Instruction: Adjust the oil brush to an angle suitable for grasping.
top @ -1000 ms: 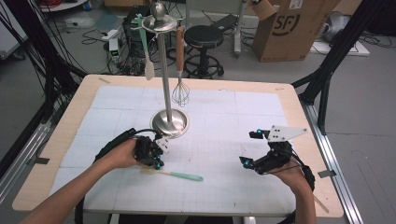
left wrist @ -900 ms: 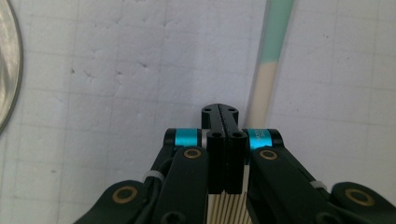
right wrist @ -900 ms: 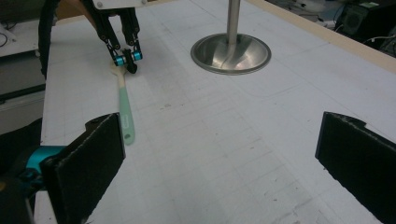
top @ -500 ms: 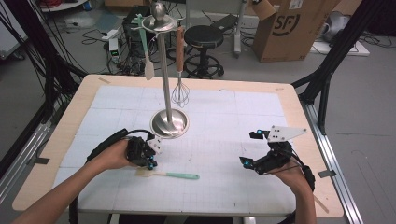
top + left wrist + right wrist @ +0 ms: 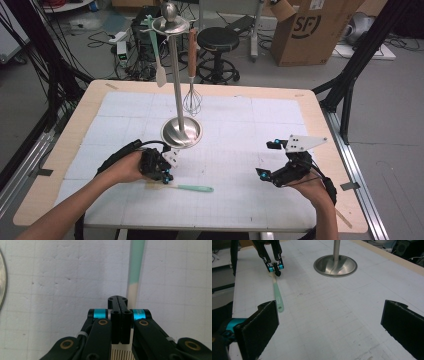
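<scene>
A spatula (image 5: 190, 188) with a mint-green handle and a cream blade end lies flat on the white gridded mat, near the front left. My left gripper (image 5: 162, 175) points down at its blade end. In the left gripper view the jaws (image 5: 117, 298) are pressed together with nothing between them, and the spatula (image 5: 136, 265) runs just beside their right side. From the right gripper view the left gripper (image 5: 277, 272) tip rests at the spatula's (image 5: 277, 295) far end. My right gripper (image 5: 265, 158) hovers at the front right, its jaws (image 5: 330, 307) wide apart and empty.
A steel utensil stand (image 5: 181, 132) with a round dish base rises at mid-table, just behind the left hand. A pale spatula (image 5: 157, 50) and a wooden-handled whisk (image 5: 192, 97) hang from its top. The table's wooden rim (image 5: 320, 120) borders the mat.
The left hand has shifted slightly to the left, and the spatula on the mat has slid a little left with it. The right gripper has stayed still.
</scene>
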`<control>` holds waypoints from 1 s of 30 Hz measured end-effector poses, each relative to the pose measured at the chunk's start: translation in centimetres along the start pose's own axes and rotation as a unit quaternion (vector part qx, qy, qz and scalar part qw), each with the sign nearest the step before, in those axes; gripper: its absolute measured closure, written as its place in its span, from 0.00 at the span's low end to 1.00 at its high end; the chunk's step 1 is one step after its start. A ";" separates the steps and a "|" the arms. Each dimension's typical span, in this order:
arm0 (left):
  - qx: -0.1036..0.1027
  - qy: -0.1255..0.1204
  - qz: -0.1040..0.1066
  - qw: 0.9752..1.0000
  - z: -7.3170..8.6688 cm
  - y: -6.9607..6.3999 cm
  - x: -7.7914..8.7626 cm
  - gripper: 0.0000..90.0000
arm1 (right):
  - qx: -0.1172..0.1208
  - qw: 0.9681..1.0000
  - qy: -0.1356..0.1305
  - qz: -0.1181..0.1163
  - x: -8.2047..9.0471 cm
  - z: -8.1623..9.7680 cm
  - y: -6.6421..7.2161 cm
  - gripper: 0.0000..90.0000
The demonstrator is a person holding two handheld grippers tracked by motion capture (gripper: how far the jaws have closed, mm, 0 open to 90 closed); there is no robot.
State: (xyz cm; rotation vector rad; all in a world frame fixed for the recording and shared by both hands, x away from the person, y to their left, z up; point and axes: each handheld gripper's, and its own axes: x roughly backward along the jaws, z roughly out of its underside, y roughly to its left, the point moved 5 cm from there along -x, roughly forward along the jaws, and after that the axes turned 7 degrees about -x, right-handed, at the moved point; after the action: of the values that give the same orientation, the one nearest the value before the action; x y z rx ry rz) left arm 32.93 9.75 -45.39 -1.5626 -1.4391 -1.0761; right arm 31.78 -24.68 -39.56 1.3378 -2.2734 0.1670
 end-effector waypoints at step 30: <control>-0.003 0.031 -0.007 0.999 2.1 -0.8 0.5 1.00 | -0.003 1.000 0.000 0.002 0.2 0.0 0.0 0.00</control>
State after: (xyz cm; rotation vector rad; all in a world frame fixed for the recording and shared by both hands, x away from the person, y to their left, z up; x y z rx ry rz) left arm 32.39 11.91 -45.74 -1.5137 -1.4074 -1.1284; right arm 31.67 -24.84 -39.47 1.3301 -2.2752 0.1603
